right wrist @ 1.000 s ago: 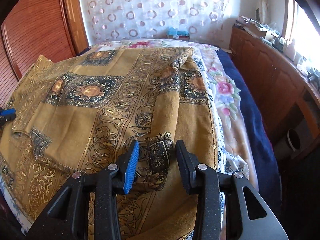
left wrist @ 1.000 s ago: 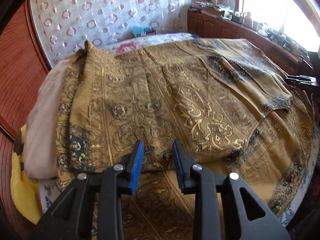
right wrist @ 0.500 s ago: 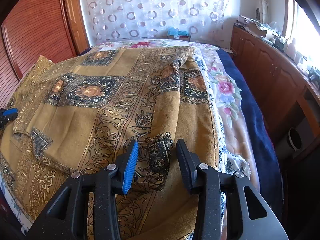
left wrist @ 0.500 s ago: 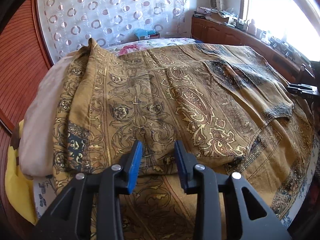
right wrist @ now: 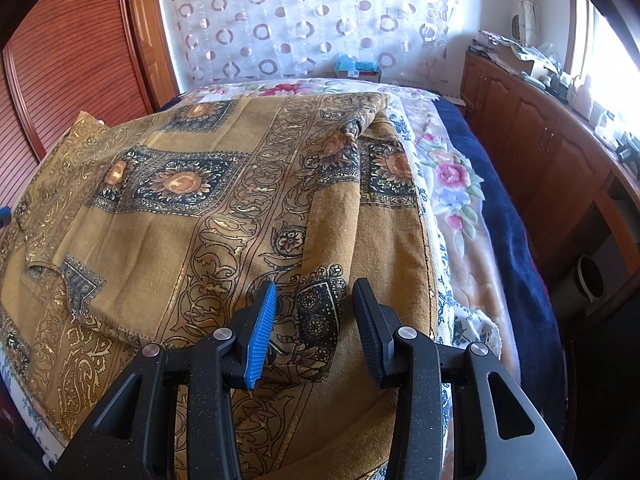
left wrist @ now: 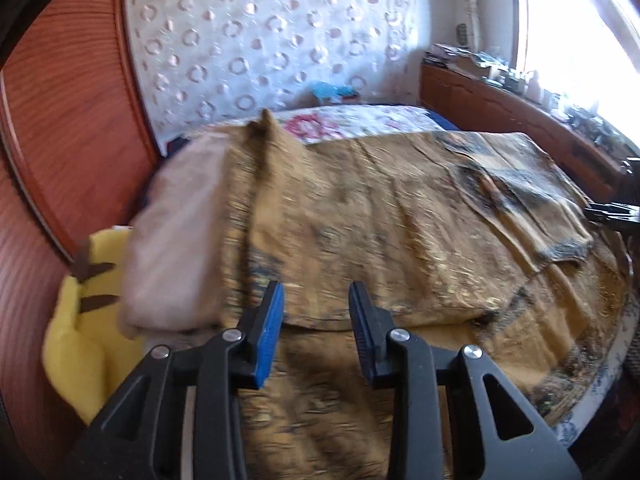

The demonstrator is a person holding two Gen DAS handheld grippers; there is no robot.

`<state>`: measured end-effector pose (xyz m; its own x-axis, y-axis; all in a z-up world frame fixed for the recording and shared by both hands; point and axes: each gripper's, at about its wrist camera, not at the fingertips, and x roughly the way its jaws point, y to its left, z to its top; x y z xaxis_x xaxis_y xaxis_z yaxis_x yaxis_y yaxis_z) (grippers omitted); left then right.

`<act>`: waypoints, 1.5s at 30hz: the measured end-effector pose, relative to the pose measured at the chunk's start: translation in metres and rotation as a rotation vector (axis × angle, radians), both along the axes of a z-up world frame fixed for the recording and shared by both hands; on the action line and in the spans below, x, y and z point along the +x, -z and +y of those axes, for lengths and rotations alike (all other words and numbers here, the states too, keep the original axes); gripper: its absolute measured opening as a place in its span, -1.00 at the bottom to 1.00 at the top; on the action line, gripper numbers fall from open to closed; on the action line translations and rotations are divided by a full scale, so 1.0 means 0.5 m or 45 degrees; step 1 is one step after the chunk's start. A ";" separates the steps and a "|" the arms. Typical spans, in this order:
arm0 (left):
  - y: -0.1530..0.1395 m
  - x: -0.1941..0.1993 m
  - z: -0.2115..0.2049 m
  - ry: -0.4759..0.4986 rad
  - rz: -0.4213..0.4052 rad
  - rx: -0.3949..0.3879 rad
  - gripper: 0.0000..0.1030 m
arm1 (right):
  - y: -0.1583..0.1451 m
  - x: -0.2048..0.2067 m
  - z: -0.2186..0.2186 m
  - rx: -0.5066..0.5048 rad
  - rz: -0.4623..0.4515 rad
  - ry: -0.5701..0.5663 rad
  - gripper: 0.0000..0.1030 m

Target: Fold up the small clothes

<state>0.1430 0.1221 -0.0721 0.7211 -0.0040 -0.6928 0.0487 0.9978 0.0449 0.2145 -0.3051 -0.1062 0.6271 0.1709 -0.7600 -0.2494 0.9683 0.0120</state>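
A mustard-gold garment (left wrist: 400, 220) with dark paisley and flower panels lies spread over the bed, its top layer folded over the lower one. My left gripper (left wrist: 316, 304) hovers open just short of the folded edge, with nothing between its pads; this view is blurred. In the right wrist view the same garment (right wrist: 200, 232) fills the bed. My right gripper (right wrist: 312, 304) stands open over a folded corner with a dark patch (right wrist: 320, 312), which lies loose between the pads. The right gripper's tip (left wrist: 612, 212) shows at the left view's right edge.
A pale pink pillow (left wrist: 176, 240) and a yellow plush (left wrist: 80, 340) lie at the garment's left. A floral blanket (right wrist: 452, 184) over navy bedding borders its right. Wooden cabinets (right wrist: 540, 140) run under the window, and a slatted wooden wardrobe (right wrist: 72, 60) stands on the left.
My left gripper has pulled back and up from the folded edge and swung left, bringing the pillow and plush into view. Its jaws stand slightly wider. The right gripper has stayed put.
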 end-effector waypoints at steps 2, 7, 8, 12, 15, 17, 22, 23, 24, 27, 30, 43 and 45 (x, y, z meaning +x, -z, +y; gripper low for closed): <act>0.004 0.007 0.013 -0.019 0.020 0.007 -0.38 | 0.000 0.000 0.000 0.000 0.000 0.000 -0.24; 0.038 0.031 0.037 -0.049 0.074 0.036 -0.39 | 0.000 0.000 0.000 0.000 0.000 0.000 -0.24; 0.045 0.035 0.039 -0.053 0.082 0.038 -0.40 | 0.000 0.000 0.000 0.000 0.000 0.000 -0.24; 0.070 0.052 0.057 -0.072 0.105 0.015 -0.45 | 0.001 0.000 0.000 0.000 0.000 0.000 -0.24; 0.079 0.062 0.061 -0.065 0.115 -0.024 -0.50 | 0.000 0.000 0.000 0.001 0.000 0.000 -0.24; 0.078 0.066 0.060 -0.063 0.115 -0.038 -0.54 | 0.001 0.000 0.000 0.000 0.000 0.000 -0.24; 0.065 0.071 0.054 -0.025 0.095 -0.050 -0.62 | 0.001 0.000 0.000 0.000 0.000 0.000 -0.24; 0.064 0.072 0.053 -0.019 0.095 -0.055 -0.63 | 0.001 0.000 0.000 0.000 0.000 0.000 -0.24; 0.062 0.073 0.051 -0.009 0.091 -0.056 -0.64 | 0.001 0.000 0.000 0.000 0.000 0.000 -0.24; 0.066 0.083 0.047 -0.030 0.108 -0.017 -0.64 | 0.001 0.000 0.000 0.001 -0.001 0.000 -0.24; 0.073 0.096 0.056 -0.047 0.126 -0.031 -0.64 | 0.000 0.000 0.000 0.001 -0.001 0.000 -0.24; -0.014 0.050 0.022 0.054 -0.045 -0.107 -0.97 | -0.007 -0.002 0.031 -0.083 -0.015 -0.102 -0.94; -0.036 0.035 0.023 0.057 -0.080 -0.128 -0.97 | -0.012 -0.008 0.030 -0.065 -0.039 -0.103 -0.97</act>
<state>0.1605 0.1338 -0.0543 0.7604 -0.1040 -0.6411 0.0933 0.9943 -0.0507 0.2105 -0.2903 -0.1000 0.6360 0.1834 -0.7496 -0.3265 0.9441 -0.0460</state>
